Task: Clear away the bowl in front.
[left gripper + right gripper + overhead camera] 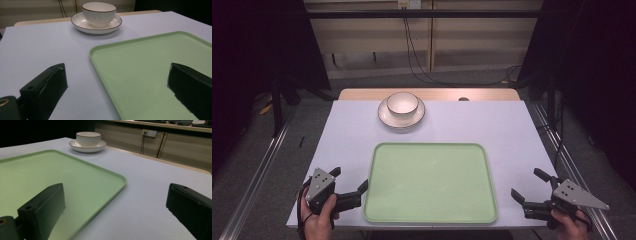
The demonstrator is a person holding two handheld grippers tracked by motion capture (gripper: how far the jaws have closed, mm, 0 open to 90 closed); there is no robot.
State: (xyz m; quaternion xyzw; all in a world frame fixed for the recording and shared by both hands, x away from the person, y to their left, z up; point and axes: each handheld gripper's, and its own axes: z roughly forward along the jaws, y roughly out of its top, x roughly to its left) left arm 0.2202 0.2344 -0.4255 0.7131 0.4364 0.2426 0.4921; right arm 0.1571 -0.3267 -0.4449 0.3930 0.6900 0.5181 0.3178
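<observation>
Green tray bare. Beyond it, bowl on saucer, nothing visible inside. Left claw and right claw flank tray, spread, holding nothing.

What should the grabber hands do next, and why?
Probably reach the left gripper forward toward the bowl sitting on its saucer. Both grippers are open and hold nothing, the green tray is bare, and the bowl sits at the table's far side.

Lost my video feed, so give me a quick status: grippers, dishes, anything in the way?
Left hand-held gripper open, right hand-held gripper open, flanking the green tray. Bowl on saucer, far side, untouched. Nothing blocking.
</observation>
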